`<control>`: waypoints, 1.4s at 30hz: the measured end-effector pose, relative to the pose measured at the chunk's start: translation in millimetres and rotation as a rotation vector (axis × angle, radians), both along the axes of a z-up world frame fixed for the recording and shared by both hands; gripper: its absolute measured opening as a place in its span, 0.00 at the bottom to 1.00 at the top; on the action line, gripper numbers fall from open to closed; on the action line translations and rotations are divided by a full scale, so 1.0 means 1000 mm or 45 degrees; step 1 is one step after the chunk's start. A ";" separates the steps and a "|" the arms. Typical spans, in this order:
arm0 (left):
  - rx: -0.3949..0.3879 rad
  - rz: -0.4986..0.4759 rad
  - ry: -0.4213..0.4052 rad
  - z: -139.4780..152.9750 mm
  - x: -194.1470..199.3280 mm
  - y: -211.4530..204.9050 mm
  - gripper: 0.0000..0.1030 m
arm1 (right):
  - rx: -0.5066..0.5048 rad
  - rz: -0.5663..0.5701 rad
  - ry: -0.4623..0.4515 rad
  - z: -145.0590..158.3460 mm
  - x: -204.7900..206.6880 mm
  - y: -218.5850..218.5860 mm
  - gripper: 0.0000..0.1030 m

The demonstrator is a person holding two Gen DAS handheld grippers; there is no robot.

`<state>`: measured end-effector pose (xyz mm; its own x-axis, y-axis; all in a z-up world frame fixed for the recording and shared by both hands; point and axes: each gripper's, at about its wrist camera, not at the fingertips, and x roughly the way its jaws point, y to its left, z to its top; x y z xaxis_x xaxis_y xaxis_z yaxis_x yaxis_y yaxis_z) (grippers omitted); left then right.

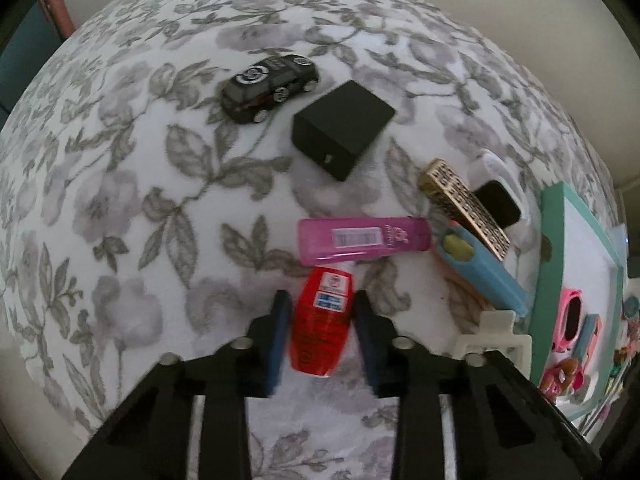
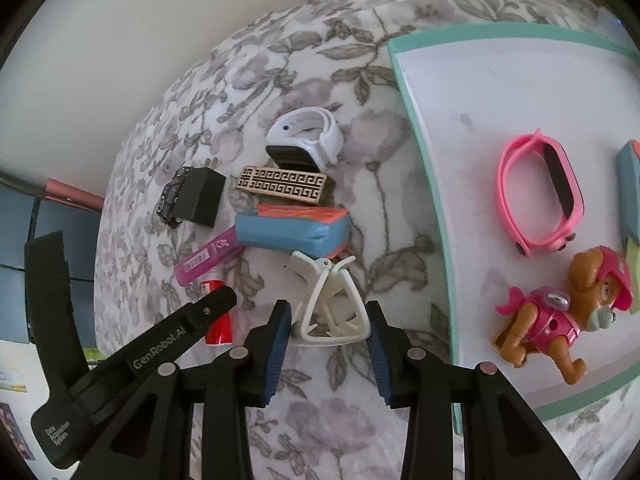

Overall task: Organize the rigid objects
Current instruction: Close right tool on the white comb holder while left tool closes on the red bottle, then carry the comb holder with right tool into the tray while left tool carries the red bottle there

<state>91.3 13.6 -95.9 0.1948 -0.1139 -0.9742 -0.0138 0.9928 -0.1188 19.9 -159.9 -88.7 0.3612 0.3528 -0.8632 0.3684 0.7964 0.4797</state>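
My left gripper [image 1: 322,306] is open, its fingers on either side of a red lighter [image 1: 322,320] lying on the floral cloth. Beyond it lie a pink lighter [image 1: 362,240], a blue and orange case [image 1: 484,272], a gold patterned lighter [image 1: 466,208], a white watch [image 1: 498,196], a black box [image 1: 342,128] and a black toy car [image 1: 270,86]. My right gripper [image 2: 328,318] is open around a white plastic clip [image 2: 332,306]. The teal-rimmed tray [image 2: 420,128] to the right holds a pink watch [image 2: 540,192] and a toy dog [image 2: 560,312].
The floral cloth [image 1: 120,200] covers the whole surface. The left gripper's body [image 2: 132,356] reaches in at the lower left of the right wrist view. The tray [image 1: 554,240] stands at the right edge in the left wrist view, with a blue box [image 2: 630,192] on it.
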 end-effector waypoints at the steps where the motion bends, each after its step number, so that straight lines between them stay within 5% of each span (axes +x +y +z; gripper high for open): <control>1: -0.004 0.002 -0.001 0.001 -0.001 -0.003 0.30 | 0.011 -0.005 0.001 -0.001 -0.001 -0.002 0.39; 11: -0.131 0.029 0.018 -0.001 -0.008 -0.023 0.30 | 0.060 -0.036 -0.011 0.002 -0.010 -0.013 0.35; 31: -0.177 0.009 -0.147 0.047 -0.014 -0.035 0.29 | 0.118 -0.038 -0.095 0.023 -0.020 -0.034 0.32; 42: -0.249 -0.043 -0.276 0.077 -0.019 -0.047 0.29 | 0.083 -0.102 -0.246 0.062 -0.032 -0.060 0.32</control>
